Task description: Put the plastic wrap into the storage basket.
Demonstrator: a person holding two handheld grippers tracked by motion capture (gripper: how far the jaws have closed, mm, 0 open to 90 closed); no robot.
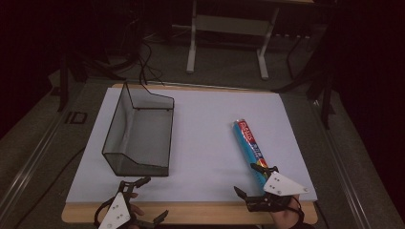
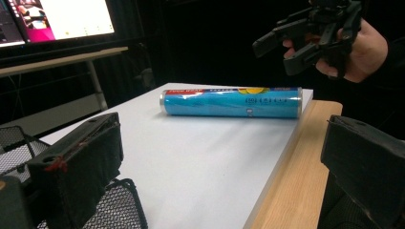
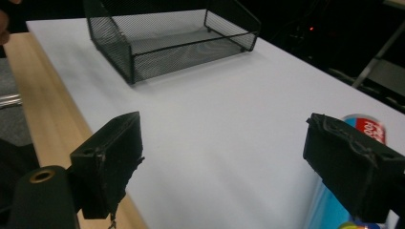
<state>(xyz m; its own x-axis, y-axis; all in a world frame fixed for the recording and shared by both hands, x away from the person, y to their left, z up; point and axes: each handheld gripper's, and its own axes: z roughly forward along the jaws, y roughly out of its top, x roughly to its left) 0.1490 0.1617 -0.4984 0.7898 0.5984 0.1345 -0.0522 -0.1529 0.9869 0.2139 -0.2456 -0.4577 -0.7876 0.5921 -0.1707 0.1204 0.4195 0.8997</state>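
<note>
Right gripper (image 1: 251, 180) jaws wide apart, nothing between them. Blue tube (image 1: 250, 145) lies flat on white board (image 1: 205, 138), just past right jaw. Left gripper (image 1: 145, 198) jaws apart too, near wire basket (image 1: 138, 133). Tube is round: may roll away if jaw bumps it. Grab near end: may tip, slip out.
</note>
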